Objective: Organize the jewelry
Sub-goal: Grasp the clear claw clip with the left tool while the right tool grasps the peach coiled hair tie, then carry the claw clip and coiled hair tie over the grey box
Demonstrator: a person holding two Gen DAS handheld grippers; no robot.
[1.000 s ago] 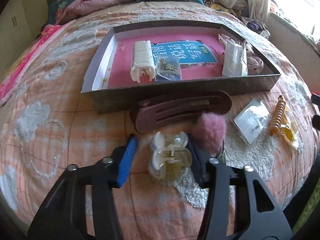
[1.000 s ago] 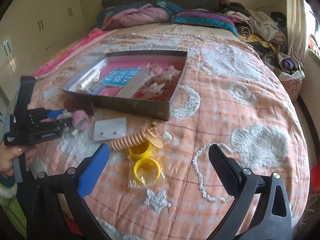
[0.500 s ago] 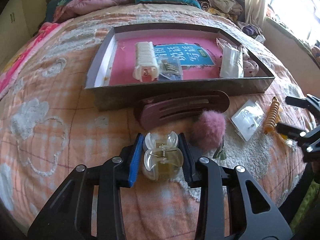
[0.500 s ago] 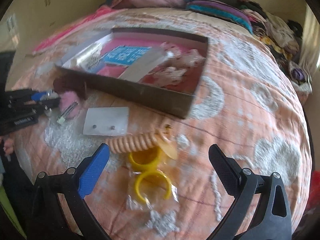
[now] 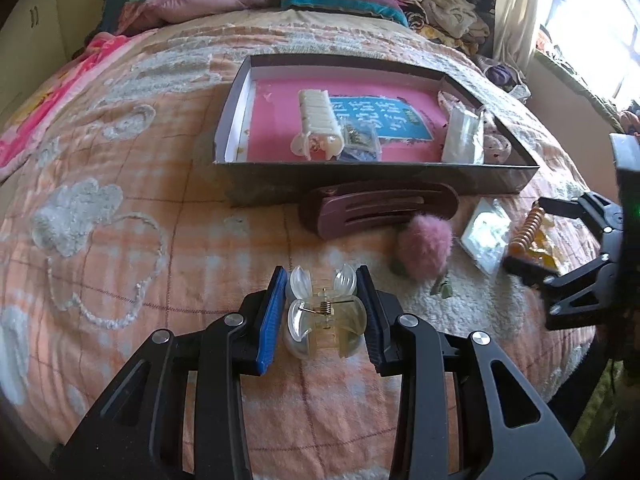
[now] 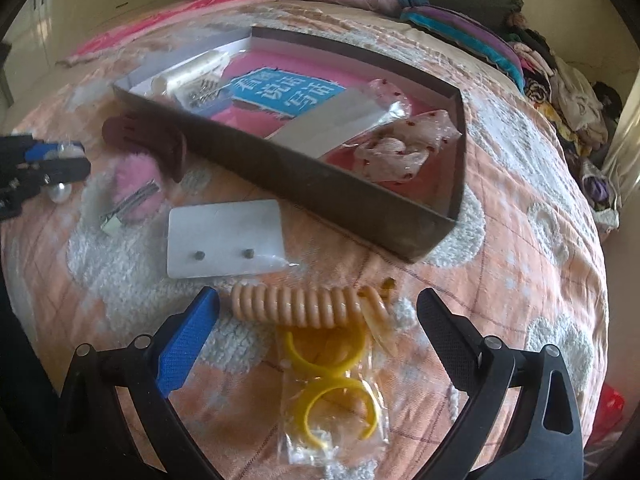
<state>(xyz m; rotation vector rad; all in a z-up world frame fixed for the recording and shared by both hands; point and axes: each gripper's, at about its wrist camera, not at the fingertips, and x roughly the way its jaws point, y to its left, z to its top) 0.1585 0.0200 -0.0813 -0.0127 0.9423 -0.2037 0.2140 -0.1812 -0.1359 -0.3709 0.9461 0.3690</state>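
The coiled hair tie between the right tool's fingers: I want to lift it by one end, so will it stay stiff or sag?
The coiled hair tie looks like a springy plastic spiral, so it would probably stretch and droop. It seems light. Its round coils may slip sideways, and one end touches the bag of yellow rings, which might drag along. The right tool is open around it.

bedspread: peach plaid, white clouds | box: grey, pink floor | claw clip: clear, yellowish | pompom: pink | coil: peach | bangles: yellow
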